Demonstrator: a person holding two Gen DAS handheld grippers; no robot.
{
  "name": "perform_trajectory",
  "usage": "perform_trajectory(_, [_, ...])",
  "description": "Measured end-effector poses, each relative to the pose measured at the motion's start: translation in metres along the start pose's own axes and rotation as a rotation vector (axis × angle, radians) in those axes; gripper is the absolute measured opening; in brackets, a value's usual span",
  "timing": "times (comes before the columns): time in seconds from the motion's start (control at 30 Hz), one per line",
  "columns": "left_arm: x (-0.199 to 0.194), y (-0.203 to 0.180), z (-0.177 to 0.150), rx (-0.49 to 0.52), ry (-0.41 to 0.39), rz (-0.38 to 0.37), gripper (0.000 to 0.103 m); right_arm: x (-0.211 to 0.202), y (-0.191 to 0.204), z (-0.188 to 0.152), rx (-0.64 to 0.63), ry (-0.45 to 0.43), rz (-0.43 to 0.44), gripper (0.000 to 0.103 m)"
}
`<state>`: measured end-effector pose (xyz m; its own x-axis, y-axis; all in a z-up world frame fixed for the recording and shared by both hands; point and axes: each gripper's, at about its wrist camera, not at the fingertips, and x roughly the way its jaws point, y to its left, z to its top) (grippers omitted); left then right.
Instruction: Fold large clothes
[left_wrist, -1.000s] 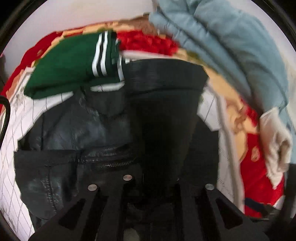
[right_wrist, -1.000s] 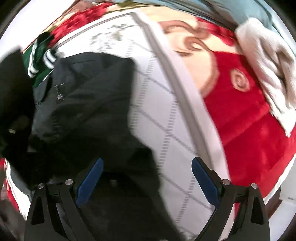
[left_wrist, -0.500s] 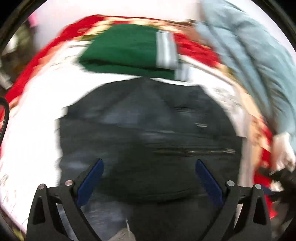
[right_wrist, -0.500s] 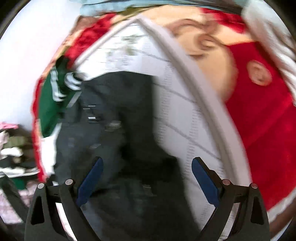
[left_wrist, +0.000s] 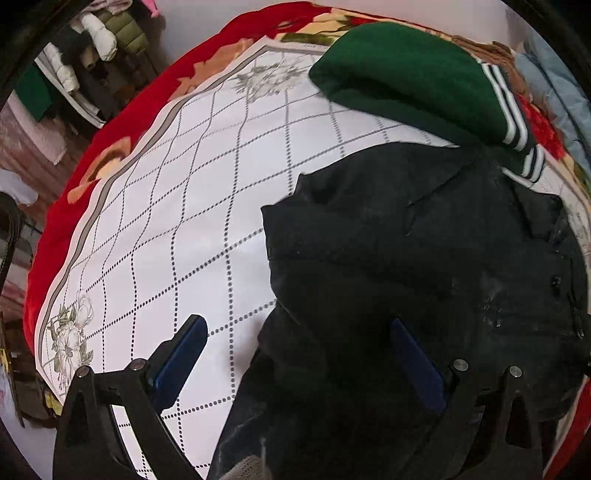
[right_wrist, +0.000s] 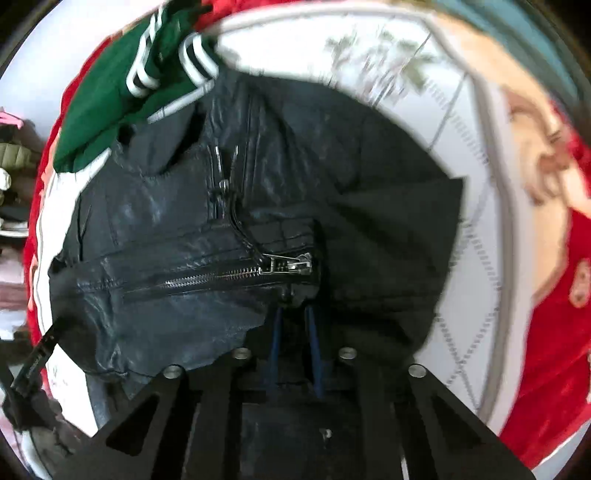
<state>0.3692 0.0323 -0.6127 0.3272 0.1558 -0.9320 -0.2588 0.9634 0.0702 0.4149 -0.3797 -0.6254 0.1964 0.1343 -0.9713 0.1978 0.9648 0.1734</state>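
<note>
Right gripper (right_wrist: 293, 321) pinching black jacket (right_wrist: 229, 236) just below zipper pull, lower centre of frame — blue pads nearly together on fabric. Left gripper (left_wrist: 299, 354) hanging spread wide, gripping nothing, over jacket edge, lower centre. Lying bunched on white checked sheet (left_wrist: 177, 206), folded green sweater (left_wrist: 413, 88) touching at upper right. Judging fold partway — squaring and stacking remaining.

Open checked sheet (left_wrist: 192, 206) stretches bare from the black jacket's (left_wrist: 424, 266) left side out to the sheet's left edge, so a gripper passes freely there. A folded green sweater (left_wrist: 410, 92) blocks the sheet's far edge, touching the jacket's collar. Hanging clothes (left_wrist: 92, 48) crowd beyond the far left corner.
</note>
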Motion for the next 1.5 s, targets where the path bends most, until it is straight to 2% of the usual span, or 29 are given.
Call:
perform_trajectory(0.13, [-0.016, 0.005, 0.001, 0.006, -0.034, -0.009, 0.101, -0.039, -0.027, -0.004, 0.137, -0.114, -0.029, 0.012])
perform_trajectory(0.23, [-0.004, -0.004, 0.006, 0.028, -0.028, 0.009, 0.101, -0.039, -0.048, -0.002, 0.190, -0.134, -0.095, 0.012])
perform_trajectory(0.33, [0.038, -0.015, 0.015, 0.051, 0.029, 0.062, 0.103, -0.013, -0.065, 0.000, 0.255, -0.076, -0.082, 0.012])
perform_trajectory(0.43, [0.065, -0.018, 0.020, 0.060, 0.048, 0.034, 0.103, 0.012, -0.062, 0.008, 0.210, -0.042, -0.139, 0.015])
perform_trajectory(0.5, [0.068, -0.017, 0.025, 0.054, 0.063, 0.003, 0.103, 0.028, -0.061, 0.012, 0.203, 0.002, -0.134, 0.017])
perform_trajectory(0.6, [0.044, -0.007, 0.024, 0.053, 0.054, -0.008, 0.103, 0.025, -0.071, 0.020, 0.242, 0.044, -0.051, 0.023])
perform_trajectory(0.67, [0.022, 0.007, 0.016, 0.035, 0.017, -0.027, 0.103, 0.014, -0.082, 0.018, 0.279, 0.052, 0.045, 0.049])
perform_trajectory(0.7, [0.006, 0.019, 0.005, 0.026, -0.007, -0.036, 0.103, 0.008, -0.088, 0.013, 0.300, 0.045, 0.089, 0.069])
perform_trajectory(0.73, [0.000, 0.023, -0.003, 0.025, -0.013, -0.035, 0.103, 0.001, -0.094, 0.006, 0.315, 0.036, 0.119, 0.076])
perform_trajectory(0.83, [-0.007, 0.034, -0.032, 0.059, 0.023, 0.008, 0.102, -0.006, -0.096, -0.015, 0.290, 0.061, 0.139, 0.076])
perform_trajectory(0.93, [0.009, 0.032, -0.053, 0.118, 0.075, 0.054, 0.102, 0.004, -0.081, -0.036, 0.208, 0.116, 0.104, 0.076])
perform_trajectory(1.07, [0.036, 0.021, -0.045, 0.117, 0.089, 0.128, 0.102, 0.029, -0.064, -0.051, 0.151, 0.166, 0.065, 0.076])
perform_trajectory(1.2, [0.053, 0.021, -0.024, 0.078, 0.077, 0.153, 0.103, 0.044, -0.046, -0.042, 0.125, 0.111, 0.031, 0.075])
perform_trajectory(1.27, [0.052, 0.024, -0.020, 0.074, 0.055, 0.165, 0.103, 0.046, -0.033, -0.033, 0.106, 0.084, 0.056, 0.057])
perform_trajectory(1.33, [0.051, 0.033, -0.015, 0.051, 0.042, 0.181, 0.103, 0.049, -0.016, -0.026, 0.076, 0.079, 0.057, 0.049])
perform_trajectory(1.5, [0.063, 0.073, 0.008, -0.037, 0.052, 0.204, 0.103, 0.058, 0.022, -0.008, 0.043, 0.093, 0.124, 0.045])
